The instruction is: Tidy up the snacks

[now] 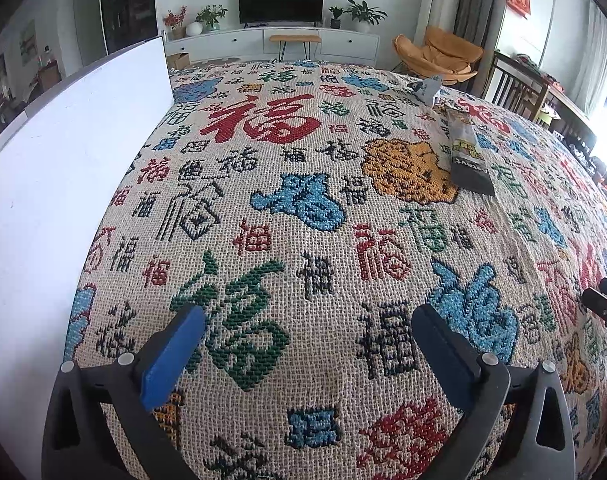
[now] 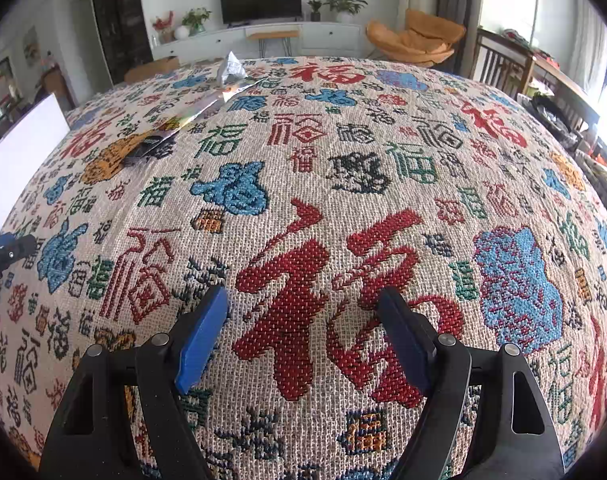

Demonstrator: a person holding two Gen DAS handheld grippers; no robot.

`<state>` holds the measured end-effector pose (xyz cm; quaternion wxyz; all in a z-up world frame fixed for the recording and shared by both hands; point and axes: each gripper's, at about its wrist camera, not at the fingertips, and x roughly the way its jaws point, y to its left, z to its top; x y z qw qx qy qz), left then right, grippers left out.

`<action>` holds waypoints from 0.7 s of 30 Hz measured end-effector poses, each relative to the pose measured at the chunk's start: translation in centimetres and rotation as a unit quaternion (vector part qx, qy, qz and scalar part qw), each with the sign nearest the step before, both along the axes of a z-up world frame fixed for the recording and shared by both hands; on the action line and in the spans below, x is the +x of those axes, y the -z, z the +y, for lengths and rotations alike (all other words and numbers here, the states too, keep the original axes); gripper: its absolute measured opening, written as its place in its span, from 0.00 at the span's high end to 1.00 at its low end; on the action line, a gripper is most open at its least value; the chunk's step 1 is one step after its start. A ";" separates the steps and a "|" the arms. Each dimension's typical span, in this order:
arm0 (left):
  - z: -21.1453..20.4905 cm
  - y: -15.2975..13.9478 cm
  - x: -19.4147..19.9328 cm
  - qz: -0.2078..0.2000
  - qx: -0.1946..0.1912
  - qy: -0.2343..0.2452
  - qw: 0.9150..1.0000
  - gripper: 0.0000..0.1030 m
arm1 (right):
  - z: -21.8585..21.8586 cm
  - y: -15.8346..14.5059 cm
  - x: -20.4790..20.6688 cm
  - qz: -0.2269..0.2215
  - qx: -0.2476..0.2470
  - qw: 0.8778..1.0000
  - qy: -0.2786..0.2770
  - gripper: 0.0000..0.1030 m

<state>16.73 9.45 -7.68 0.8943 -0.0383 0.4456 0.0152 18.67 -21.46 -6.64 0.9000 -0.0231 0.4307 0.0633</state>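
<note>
Lying flat at upper right on the woven cloth [image 1: 303,216], the dark snack packet [image 1: 469,156] looked light, thin and crinkly; pinching one edge seemed best. Left gripper [image 1: 307,344] and right gripper [image 2: 303,336] gaped wide, holding nothing.

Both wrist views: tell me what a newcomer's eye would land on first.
The woven tablecloth covered in red, blue and green characters fills both views, with a big red character just ahead of the open right gripper. A long dark snack packet lies on it ahead and right of the open left gripper, and a white box stands along the left edge.
</note>
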 end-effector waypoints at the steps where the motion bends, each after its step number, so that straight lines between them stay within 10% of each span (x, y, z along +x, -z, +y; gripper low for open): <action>1: -0.2 0.1 0.1 0.003 0.007 0.000 1.000 0.01 | 0.0 0.0 0.0 0.000 0.000 1.000 0.000 0.22; 21: -0.5 0.1 0.7 0.024 0.026 0.030 0.999 0.00 | 0.2 0.3 0.6 0.002 0.000 1.000 -0.004 0.18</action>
